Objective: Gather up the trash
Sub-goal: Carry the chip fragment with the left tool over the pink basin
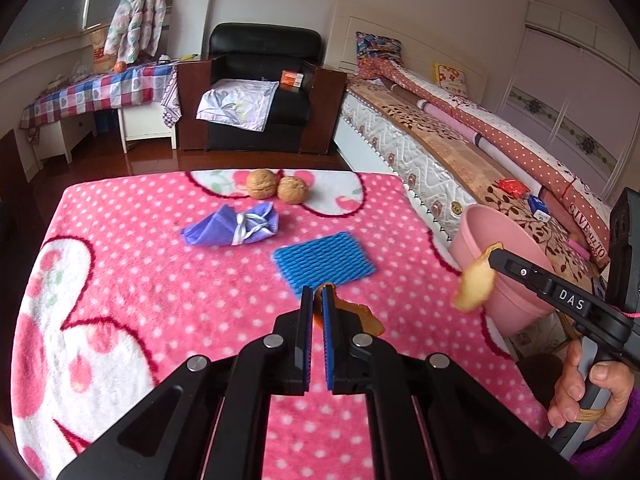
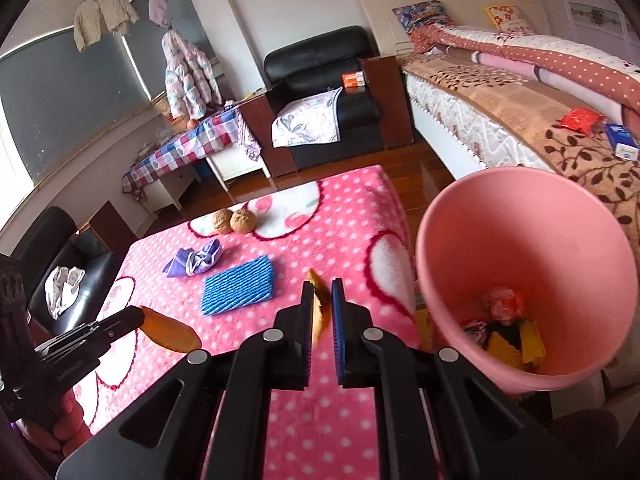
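My left gripper (image 1: 317,294) is shut on a piece of orange peel (image 1: 366,318), held above the pink dotted blanket (image 1: 160,280); it shows as the left gripper (image 2: 138,314) and its peel (image 2: 170,334) in the right wrist view. My right gripper (image 2: 321,292) is shut on another piece of peel (image 2: 320,304), just left of the pink bin (image 2: 452,232). From the left wrist view the right gripper (image 1: 490,256) carries its pale peel (image 1: 474,284) against the bin's (image 1: 516,284) wall. Several bits of trash lie in the bin's bottom.
On the blanket lie a blue foam net (image 1: 324,258), a purple pouch (image 1: 232,226) and two walnuts (image 1: 276,188). A bed (image 1: 460,148) runs along the right behind the bin. A black armchair (image 1: 260,88) and a checked table (image 1: 96,92) stand at the back.
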The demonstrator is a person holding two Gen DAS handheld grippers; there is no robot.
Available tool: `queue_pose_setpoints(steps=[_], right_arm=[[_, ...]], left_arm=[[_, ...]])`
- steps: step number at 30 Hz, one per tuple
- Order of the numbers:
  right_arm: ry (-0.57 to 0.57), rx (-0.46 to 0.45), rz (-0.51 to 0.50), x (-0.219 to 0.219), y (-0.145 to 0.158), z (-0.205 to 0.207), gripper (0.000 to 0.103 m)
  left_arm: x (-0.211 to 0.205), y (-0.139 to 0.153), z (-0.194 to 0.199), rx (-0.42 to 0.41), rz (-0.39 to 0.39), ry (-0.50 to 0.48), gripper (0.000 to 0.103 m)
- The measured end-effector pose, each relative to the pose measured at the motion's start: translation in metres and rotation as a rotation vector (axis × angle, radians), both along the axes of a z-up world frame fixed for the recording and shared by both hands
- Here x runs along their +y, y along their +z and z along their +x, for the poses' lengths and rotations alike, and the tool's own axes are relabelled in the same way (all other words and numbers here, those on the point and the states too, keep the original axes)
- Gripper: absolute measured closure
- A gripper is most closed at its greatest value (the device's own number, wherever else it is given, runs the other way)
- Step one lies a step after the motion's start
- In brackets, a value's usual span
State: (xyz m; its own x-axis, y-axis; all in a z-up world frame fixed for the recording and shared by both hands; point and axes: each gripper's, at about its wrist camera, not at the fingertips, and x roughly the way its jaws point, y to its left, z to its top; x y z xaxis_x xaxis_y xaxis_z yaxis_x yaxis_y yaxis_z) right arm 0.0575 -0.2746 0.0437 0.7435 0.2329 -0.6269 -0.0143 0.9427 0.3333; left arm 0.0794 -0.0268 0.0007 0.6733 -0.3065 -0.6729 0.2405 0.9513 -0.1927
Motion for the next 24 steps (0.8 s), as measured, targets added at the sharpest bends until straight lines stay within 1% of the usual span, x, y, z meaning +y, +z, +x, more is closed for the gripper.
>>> queue_pose_setpoints(steps=[6, 14, 24], right_arm=[[-0.056, -0.029, -0.008, -0.024, 0.004, -0.010, 0.094], [-0.122, -0.038, 0.005, -0.054, 0.003, -0.018, 0.094], [-0.196, -0.065, 0.022, -0.089, 0.005, -0.029, 0.094]], left_arm=[[-0.027, 0.003, 0.004, -0.002, 0.012, -0.054, 0.099], [-0.066, 0.013, 0.010, -0.024, 0.027, -0.124, 0.099], [-0.102, 0.029, 0.015, -0.059, 0.033, -0.178, 0.099]])
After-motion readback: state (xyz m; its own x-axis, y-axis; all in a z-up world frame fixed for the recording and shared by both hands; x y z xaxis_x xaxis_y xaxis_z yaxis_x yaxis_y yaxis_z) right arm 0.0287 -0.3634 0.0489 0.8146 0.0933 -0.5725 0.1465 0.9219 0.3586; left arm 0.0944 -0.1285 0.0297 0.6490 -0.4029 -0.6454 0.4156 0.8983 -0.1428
